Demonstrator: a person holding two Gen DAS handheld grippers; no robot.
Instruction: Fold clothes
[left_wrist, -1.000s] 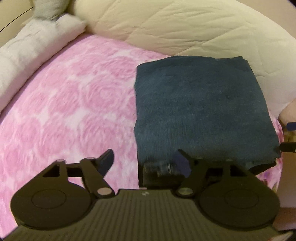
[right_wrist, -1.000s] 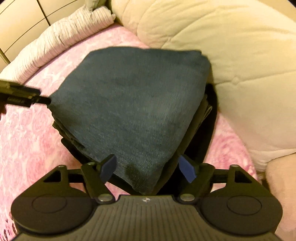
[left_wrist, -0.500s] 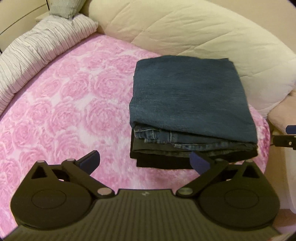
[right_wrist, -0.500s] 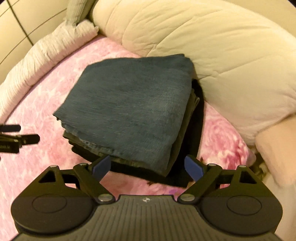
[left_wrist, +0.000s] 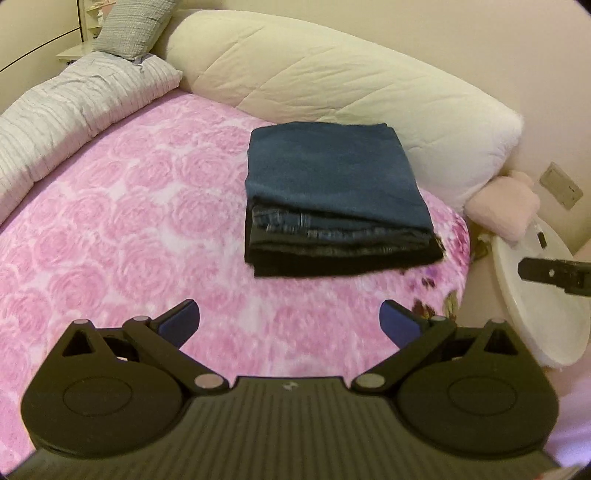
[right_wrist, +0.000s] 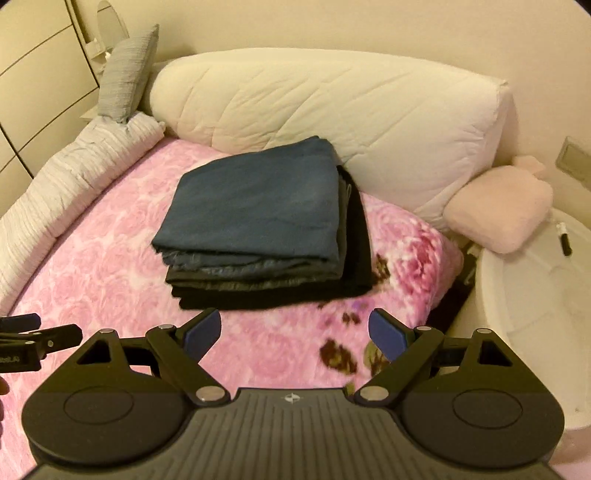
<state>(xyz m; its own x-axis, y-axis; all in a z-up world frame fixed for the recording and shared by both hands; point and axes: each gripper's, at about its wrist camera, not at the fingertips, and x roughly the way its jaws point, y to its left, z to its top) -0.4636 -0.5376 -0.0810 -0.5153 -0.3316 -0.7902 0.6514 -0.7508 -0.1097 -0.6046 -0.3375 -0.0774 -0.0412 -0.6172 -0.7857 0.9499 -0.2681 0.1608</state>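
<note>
Two hand-held grippers hovered over the bed, both released and grasping nothing.

Left hand-held gripper and right hand-held gripper tilted downward above the pink rose blanket, each with its jaws spread wide, apart from the one stack of folded clothes. That stack, folded jeans on top of darker garments, lay on the blanket just beside one cream quilted bolster. One pink pillow sat at the bed's corner.
</note>
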